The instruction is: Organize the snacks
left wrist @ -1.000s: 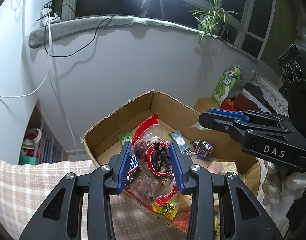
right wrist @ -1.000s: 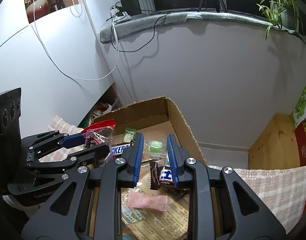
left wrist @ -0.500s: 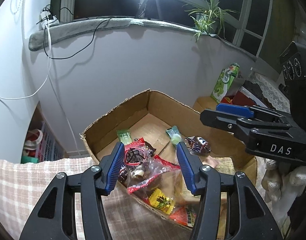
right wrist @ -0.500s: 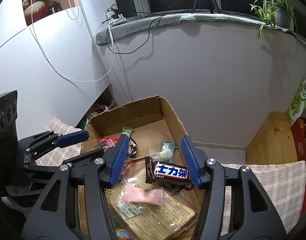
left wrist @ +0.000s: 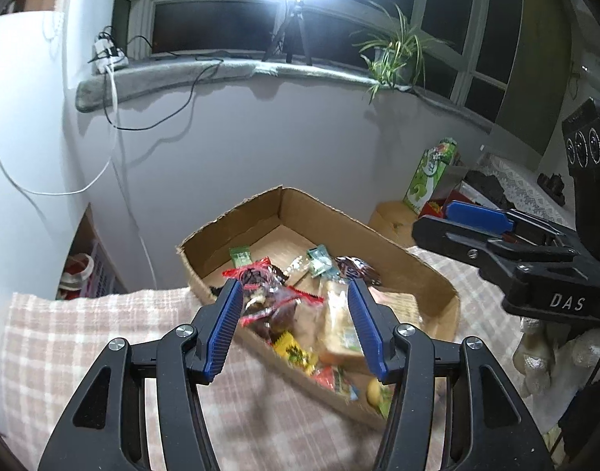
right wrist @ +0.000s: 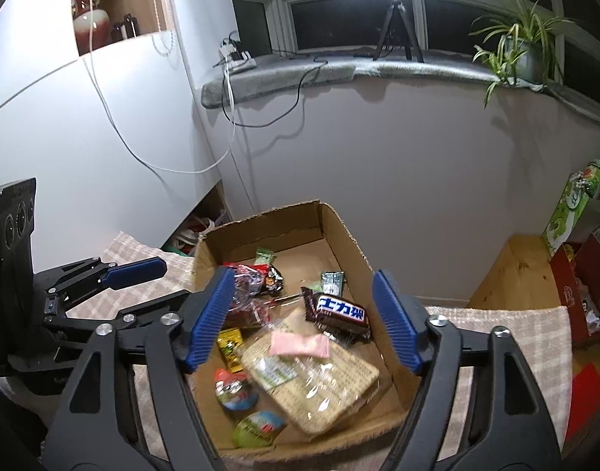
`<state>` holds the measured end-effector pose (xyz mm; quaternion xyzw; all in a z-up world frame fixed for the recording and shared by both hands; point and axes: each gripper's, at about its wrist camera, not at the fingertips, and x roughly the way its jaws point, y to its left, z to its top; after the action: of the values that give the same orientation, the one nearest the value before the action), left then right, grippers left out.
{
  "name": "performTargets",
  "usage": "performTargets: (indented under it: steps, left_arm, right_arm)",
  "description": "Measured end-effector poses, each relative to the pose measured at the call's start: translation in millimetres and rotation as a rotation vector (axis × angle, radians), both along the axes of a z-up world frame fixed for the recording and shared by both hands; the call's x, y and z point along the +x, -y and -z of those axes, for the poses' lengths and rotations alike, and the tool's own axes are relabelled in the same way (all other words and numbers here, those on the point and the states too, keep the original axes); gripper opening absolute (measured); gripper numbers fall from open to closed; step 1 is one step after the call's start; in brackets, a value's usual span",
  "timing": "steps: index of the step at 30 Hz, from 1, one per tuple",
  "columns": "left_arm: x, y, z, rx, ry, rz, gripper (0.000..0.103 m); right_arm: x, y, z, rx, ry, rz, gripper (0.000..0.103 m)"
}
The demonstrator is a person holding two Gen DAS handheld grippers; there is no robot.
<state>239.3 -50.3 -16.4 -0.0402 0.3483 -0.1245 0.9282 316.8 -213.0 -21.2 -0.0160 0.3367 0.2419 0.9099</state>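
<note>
Fingers (left wrist: pixel 225 329) of my left gripper (left wrist: pixel 296 327) and right gripper (right wrist: pixel 306 320) have just been opening — both wide, holding nothing, I think — above the cardboard box (right wrist: pixel 339 235) at lower centre.

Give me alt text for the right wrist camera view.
Open blue-padded right tongs hang over a brown cardboard box of snacks, holding nothing; a dark chocolate bar lies inside, beside a pink wrapped candy. The left tongs stand open alongside.

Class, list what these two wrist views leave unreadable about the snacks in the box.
- Left wrist view: snacks at the box's near end, such as the yellow packet, are motion-blurred; labels illegible.
- Right wrist view: the red clear bag is partly hidden behind the right hand-held gripper's left finger.
- Green packets at the back: print too small.
</note>
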Motion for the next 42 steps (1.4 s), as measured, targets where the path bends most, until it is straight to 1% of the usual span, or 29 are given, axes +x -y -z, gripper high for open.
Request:
performTargets:
  steps: [2,6,7,8,11,15,16,18,21,23,27,31,42]
  left_arm:
    - [-13,-2,-4,-0.011,0.011,-0.008,0.06]
    - [-40,-7,-11,-0.02,0.044,-0.021,0.061]
    - [-49,-8,-13,-0.023,0.054,-0.027,0.064]
    - [-57,-10,-15,-0.03,0.065,-0.038,0.069]
    - [-79,-15,-17,-0.048,0.09,-0.068,0.071]
    - [-104,-15,-14,-0.045,0.1,-0.092,0.071]
    - [-110,-14,-12,-0.045,0.102,-0.1,0.072]
    - [-120,-13,-8,-0.051,0.101,-0.109,0.079]
    - [-133,-10,-1,-0.025,0.09,-0.131,0.08]
    - [-138,-8,1,-0.002,0.084,-0.143,0.08]
    - [-146,-10,-1,0.008,0.086,-0.161,0.08]
    - [-148,-10,-7,0.03,0.094,-0.187,0.08]
    - [-152,-5,-9,0.036,0.098,-0.196,0.081]
  right_arm:
    - [-16,4,-6,0.009,0.02,0.006,0.08]
    - [-46,9,-15,0.015,0.044,0.015,0.081]
    - [-53,10,-16,0.013,0.052,0.019,0.082]
    - [-64,11,-18,0.01,0.065,0.025,0.087]
    - [-93,14,-19,-0.003,0.107,0.057,0.097]
    - [-121,16,-13,-0.012,0.11,0.083,0.099]
    - [-128,16,-10,-0.015,0.107,0.093,0.099]
    - [-138,17,-5,-0.024,0.106,0.114,0.099]
    - [-154,18,1,-0.049,0.112,0.145,0.099]
    - [-161,20,4,-0.05,0.113,0.163,0.099]
    - [-167,27,4,-0.017,0.096,0.176,0.099]
    - [-168,31,4,-0.009,0.094,0.195,0.099]
    - [-174,30,0,-0.029,0.121,0.198,0.099]
